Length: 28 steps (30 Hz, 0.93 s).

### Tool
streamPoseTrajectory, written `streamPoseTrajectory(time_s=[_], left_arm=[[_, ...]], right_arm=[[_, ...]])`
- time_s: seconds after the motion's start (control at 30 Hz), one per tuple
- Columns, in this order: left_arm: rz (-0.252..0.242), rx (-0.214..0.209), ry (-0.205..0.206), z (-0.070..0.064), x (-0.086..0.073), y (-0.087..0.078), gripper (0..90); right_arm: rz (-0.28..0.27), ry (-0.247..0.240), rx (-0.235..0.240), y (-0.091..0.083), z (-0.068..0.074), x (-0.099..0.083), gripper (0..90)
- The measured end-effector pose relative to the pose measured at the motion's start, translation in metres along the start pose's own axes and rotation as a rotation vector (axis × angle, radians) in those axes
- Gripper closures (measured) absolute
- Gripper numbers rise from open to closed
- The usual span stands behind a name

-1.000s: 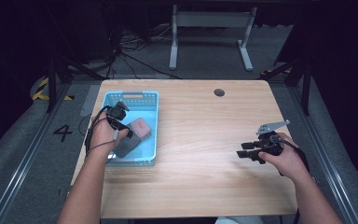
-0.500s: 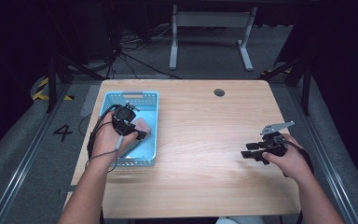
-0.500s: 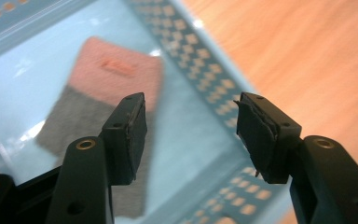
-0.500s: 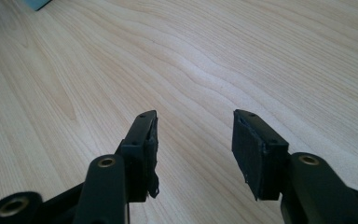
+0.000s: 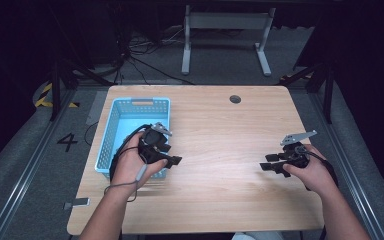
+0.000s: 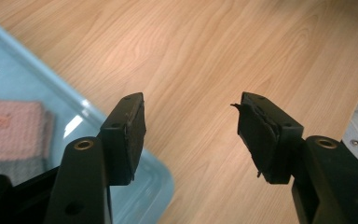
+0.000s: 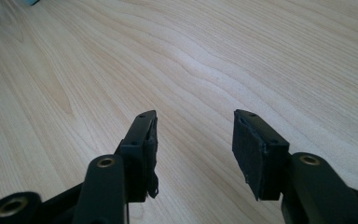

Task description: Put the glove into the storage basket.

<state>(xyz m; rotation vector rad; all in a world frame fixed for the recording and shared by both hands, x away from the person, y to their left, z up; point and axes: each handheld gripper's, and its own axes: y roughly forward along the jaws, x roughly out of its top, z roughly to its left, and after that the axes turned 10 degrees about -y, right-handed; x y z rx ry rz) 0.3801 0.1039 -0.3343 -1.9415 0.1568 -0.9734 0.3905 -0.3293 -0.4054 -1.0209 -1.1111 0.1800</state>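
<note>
Overhead, left gripper [image 5: 172, 159] gaping empty at basket [image 5: 111, 131] corner, right gripper [image 5: 271, 166] gaping empty over table [image 5: 220, 130], cloths [image 6: 9, 135] in basket.

Your right tongs [image 7: 193, 149] hang just over bare wooden tabletop [image 7: 242, 56], jaws spread apart with nothing between them (the pad [image 7: 151, 154] on one jaw looks frayed).

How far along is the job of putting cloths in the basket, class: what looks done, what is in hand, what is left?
Done: a pink cloth and a grey cloth lie inside the blue basket. In hand: nothing; the left gripper sits open over the basket's right edge, and the right gripper is open above bare wooden table. Left: no other cloth is visible on the table, so perhaps nothing.
</note>
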Motion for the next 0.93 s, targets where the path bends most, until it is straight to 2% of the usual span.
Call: streamPoseTrajectory(time_s=[0.1,0.27,0.3,0.33,0.5,0.63,0.73,0.93], left_arm=[[-0.006,-0.007,0.024,-0.009,0.002,0.011,40.9],[-0.008,-0.073,0.015,-0.018,-0.002,0.036,40.9],[0.009,-0.080,0.016,-0.019,-0.003,0.043,41.3],[0.030,-0.084,0.020,-0.020,-0.004,0.048,41.4],[0.041,-0.089,0.018,-0.022,-0.009,0.066,41.0],[0.072,-0.087,0.010,-0.021,-0.015,0.079,40.9],[0.077,-0.087,0.003,-0.019,-0.017,0.082,40.3],[0.018,-0.102,0.016,-0.025,-0.020,0.080,37.0]], right_arm=[[0.000,-0.002,0.000,-0.001,0.000,-0.001,51.0],[0.004,0.000,0.007,0.000,-0.001,-0.002,50.6],[0.006,0.000,0.007,0.000,-0.001,-0.002,50.7],[0.007,0.001,0.008,0.000,-0.001,-0.003,50.6],[0.009,-0.003,0.011,0.001,-0.001,-0.003,50.4],[0.012,-0.003,0.011,0.002,-0.001,-0.003,50.4],[0.016,-0.006,0.009,0.002,0.000,-0.004,50.3],[0.011,0.002,0.001,0.004,-0.001,-0.004,49.1]])
